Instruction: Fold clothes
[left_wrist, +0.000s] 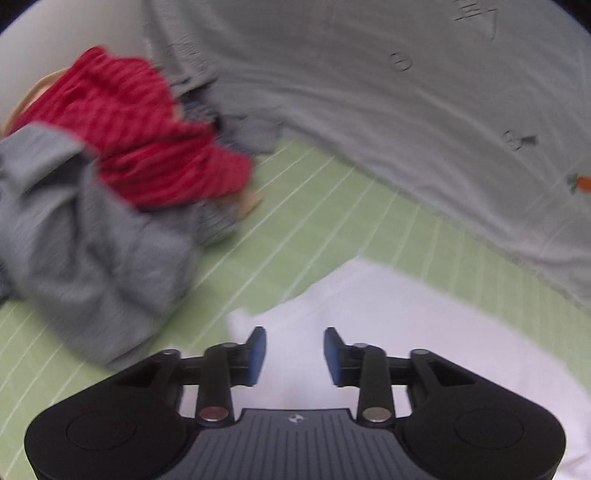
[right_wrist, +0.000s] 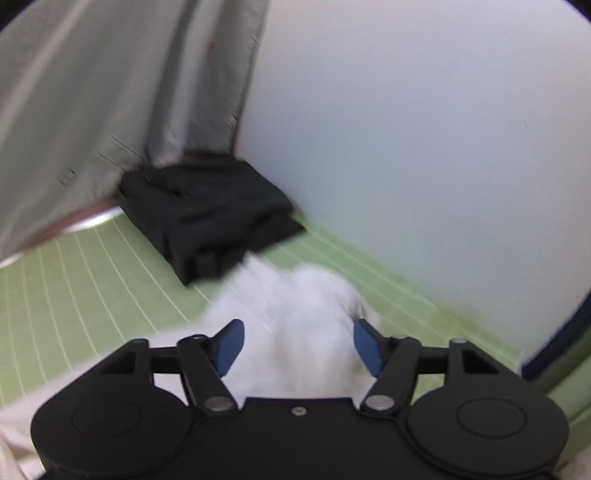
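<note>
White garment (left_wrist: 388, 332) lies flat on the green striped mat (left_wrist: 314, 229), likely laid out for folding. Left gripper (left_wrist: 294, 354) hovers over its edge, fingers spread, nothing pinched. Right gripper (right_wrist: 298, 345) same garment (right_wrist: 295, 306), fingers spread wide, cloth between but not clamped. One folded black garment (right_wrist: 207, 218) parked by the wall, probably finished. One red (left_wrist: 147, 136) and one grey garment (left_wrist: 85, 240) heaped aside, waiting. One grey sheet (left_wrist: 388, 92) behind.
</note>
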